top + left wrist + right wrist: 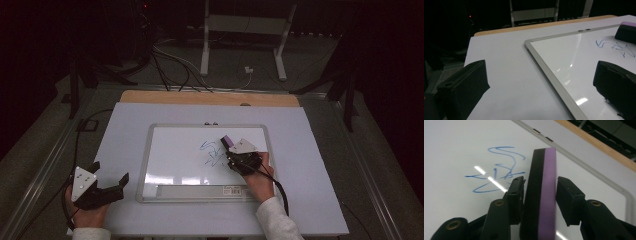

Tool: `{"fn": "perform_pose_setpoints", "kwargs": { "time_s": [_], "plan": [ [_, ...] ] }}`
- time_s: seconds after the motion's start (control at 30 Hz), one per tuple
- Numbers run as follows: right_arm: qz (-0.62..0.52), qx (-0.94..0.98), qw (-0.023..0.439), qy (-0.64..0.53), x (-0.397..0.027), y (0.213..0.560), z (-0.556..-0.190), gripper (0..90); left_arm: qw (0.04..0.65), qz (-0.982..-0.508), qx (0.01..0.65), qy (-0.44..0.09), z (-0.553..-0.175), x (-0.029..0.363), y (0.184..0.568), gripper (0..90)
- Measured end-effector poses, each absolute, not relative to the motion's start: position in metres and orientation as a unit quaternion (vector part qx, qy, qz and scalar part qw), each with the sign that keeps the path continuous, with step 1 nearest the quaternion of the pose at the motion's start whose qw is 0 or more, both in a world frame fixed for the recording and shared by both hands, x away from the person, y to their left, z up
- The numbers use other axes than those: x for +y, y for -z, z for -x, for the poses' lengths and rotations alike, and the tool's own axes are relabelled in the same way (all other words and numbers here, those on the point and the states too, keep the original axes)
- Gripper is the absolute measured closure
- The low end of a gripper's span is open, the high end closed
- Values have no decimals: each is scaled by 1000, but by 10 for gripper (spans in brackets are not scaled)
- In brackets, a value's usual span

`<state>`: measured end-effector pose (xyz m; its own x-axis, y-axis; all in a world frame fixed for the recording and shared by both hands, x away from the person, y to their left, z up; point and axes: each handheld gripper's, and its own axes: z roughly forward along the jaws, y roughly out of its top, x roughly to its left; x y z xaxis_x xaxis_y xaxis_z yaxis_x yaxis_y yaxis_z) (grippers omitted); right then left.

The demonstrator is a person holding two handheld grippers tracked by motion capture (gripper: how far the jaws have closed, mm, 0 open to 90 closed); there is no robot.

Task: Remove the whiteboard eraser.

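A whiteboard [145, 165] with a silver frame lies on the white table top. Blue marker scribbles [212, 152] sit near its middle. A black-and-purple eraser [541, 195] stands on edge on the board just right of the scribbles [499, 172]. My right gripper [540, 181] straddles it. A thin gap shows between the purple side and one pad, so the jaws are open around the eraser [226, 140]. My left gripper [110, 172] rests at the table's front left, wide open with nothing in it. Its view shows the board's rim [549, 75] and the eraser [626, 32] far off.
A wooden strip [210, 98] edges the table's far side. Beyond it, cables [170, 65] and a white stand's legs [205, 50] lie on the dark floor. A labelled tray strip [200, 191] runs along the board's near edge. Metal rails flank the table.
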<state>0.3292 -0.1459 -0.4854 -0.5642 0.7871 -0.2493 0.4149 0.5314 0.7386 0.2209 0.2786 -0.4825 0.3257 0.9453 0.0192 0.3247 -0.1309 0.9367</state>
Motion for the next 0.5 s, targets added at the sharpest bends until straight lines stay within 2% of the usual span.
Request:
{"fn": "perform_pose_setpoints", "kwargs": {
  "time_s": [0.23,0.33,0.4,0.5],
  "plan": [
    [-368,826,269,-333,-145,488,-329,533,459,-673,472,-337,-221,279,483,6],
    [-371,824,255,-345,-146,487,-330,486,460,-672,472,-337,-221,278,483,6],
    [-373,823,237,-358,-147,487,-331,424,460,-672,472,-338,-221,278,483,6],
    [-384,814,232,-368,-147,487,-331,345,458,-673,472,-338,-220,279,483,6]
  ]
}}
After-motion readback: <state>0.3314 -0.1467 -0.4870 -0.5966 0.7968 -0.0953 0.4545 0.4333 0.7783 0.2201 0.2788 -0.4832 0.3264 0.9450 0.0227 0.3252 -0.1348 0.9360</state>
